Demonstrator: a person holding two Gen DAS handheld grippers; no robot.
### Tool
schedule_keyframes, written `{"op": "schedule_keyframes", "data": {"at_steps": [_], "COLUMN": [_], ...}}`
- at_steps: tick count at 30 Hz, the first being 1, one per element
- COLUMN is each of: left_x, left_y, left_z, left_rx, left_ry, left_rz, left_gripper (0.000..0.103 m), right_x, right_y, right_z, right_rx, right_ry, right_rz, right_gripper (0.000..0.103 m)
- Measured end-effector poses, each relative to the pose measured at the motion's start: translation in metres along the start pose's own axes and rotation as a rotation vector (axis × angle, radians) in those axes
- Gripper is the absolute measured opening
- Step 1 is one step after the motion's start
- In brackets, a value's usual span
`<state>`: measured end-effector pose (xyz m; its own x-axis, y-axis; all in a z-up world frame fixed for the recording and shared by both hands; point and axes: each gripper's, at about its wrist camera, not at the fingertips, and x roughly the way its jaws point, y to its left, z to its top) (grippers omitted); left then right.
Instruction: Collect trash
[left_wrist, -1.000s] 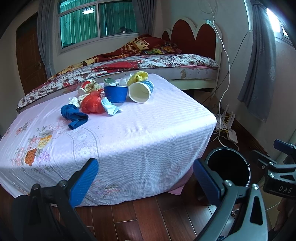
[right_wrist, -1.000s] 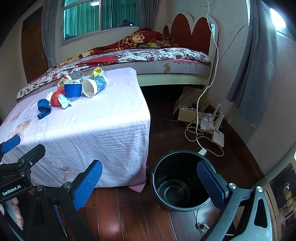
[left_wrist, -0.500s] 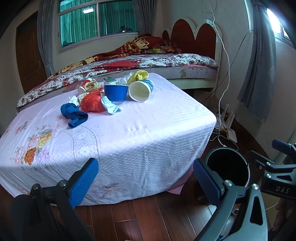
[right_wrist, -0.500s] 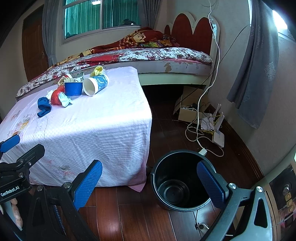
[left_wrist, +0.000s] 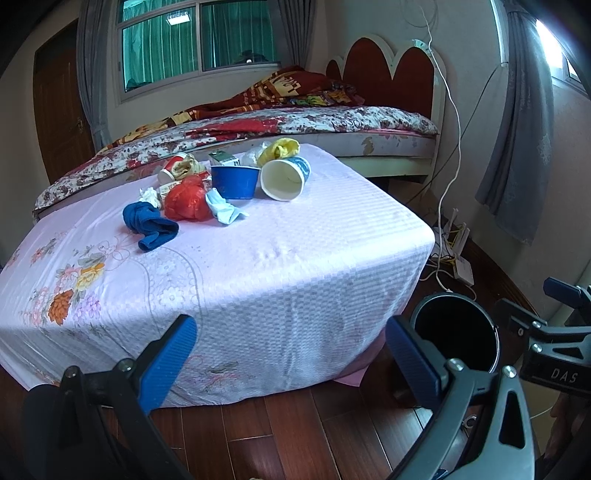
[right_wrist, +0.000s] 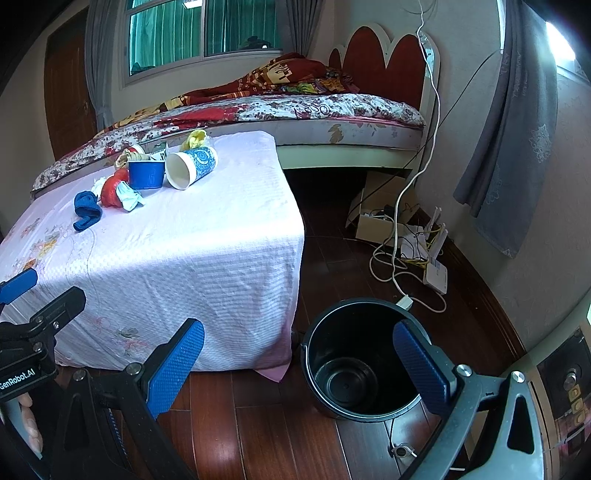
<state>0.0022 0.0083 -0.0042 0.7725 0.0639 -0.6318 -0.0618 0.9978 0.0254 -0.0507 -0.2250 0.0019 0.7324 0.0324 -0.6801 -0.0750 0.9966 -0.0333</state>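
Trash lies in a heap at the far end of a table under a pink cloth (left_wrist: 258, 266): a tipped white and blue paper cup (left_wrist: 284, 179) (right_wrist: 190, 168), a blue bowl (left_wrist: 234, 181) (right_wrist: 146, 174), a red bag (left_wrist: 186, 203), a blue rag (left_wrist: 149, 223) (right_wrist: 86, 210), a yellow wad (left_wrist: 282, 147), tissue and a small carton. A black bin (right_wrist: 360, 356) (left_wrist: 456, 332) stands empty on the floor right of the table. My left gripper (left_wrist: 291, 354) is open and empty, short of the table's near edge. My right gripper (right_wrist: 299, 360) is open and empty above the bin's near side.
A bed (right_wrist: 295, 110) with a floral cover and red headboard stands behind the table. Cables, a router and a cardboard box (right_wrist: 406, 236) lie on the wooden floor by the right wall. Grey curtains (right_wrist: 517, 147) hang at the right.
Both views have shifted only very slightly; the right gripper has drifted a little. Nothing on the table has moved, and both grippers stay open.
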Motion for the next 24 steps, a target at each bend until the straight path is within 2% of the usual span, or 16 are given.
{"op": "schedule_keyframes", "data": {"at_steps": [16, 21, 24], "left_x": [0.000, 0.005, 0.010], "left_y": [0.001, 0.010, 0.019], "left_z": [-0.002, -0.001, 0.001], "left_rx": [-0.002, -0.009, -0.012], "left_ry": [0.000, 0.007, 0.004], "left_rz": [0.003, -0.006, 0.014], "left_gripper": [0.102, 0.102, 0.102], "right_x": [0.001, 0.010, 0.017], "right_y": [0.001, 0.002, 0.007], "right_z": [0.000, 0.001, 0.005], "right_rx": [-0.002, -0.012, -0.025], "right_ry": [0.002, 0.002, -0.011], "right_rz": [-0.002, 0.007, 0.020], "right_gripper": [0.103, 0.103, 0.103]}}
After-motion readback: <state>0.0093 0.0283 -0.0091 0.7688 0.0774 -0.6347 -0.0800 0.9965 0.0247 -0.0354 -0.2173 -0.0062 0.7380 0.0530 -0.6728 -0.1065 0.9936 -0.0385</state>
